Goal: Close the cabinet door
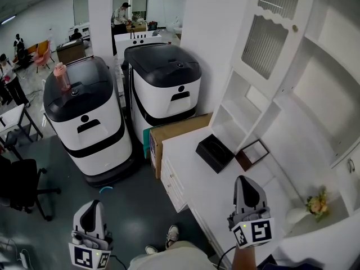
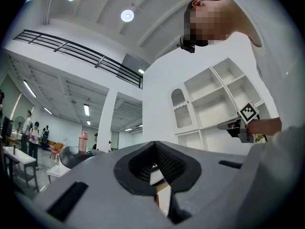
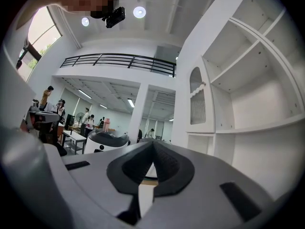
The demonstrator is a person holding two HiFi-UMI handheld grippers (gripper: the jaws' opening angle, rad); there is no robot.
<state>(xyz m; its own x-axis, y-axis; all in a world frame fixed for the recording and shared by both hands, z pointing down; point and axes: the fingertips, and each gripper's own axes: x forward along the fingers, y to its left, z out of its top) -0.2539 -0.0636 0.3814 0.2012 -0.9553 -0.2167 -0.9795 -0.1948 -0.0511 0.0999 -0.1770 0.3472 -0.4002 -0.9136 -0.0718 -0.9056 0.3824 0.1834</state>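
The white cabinet door [image 1: 275, 32], with a ribbed glass panel and a small knob [image 1: 295, 28], stands swung open from the shelf unit [image 1: 332, 83]. It also shows in the left gripper view [image 2: 181, 111] and the right gripper view [image 3: 198, 101]. My right gripper [image 1: 246, 180] hovers over the white counter [image 1: 185, 151], below and short of the door, shut with nothing held [image 3: 153, 144]. My left gripper [image 1: 95, 204] hangs low at the left over the floor, away from the cabinet; its jaws meet, holding nothing [image 2: 155, 147].
Two white-and-black robot units [image 1: 84, 117] [image 1: 166, 77] stand left of the counter, a cardboard box [image 1: 169, 134] against its end. A black box [image 1: 215, 152], a picture frame [image 1: 252, 153] and flowers [image 1: 318, 203] sit on the counter. An office chair [image 1: 22, 187] is at far left.
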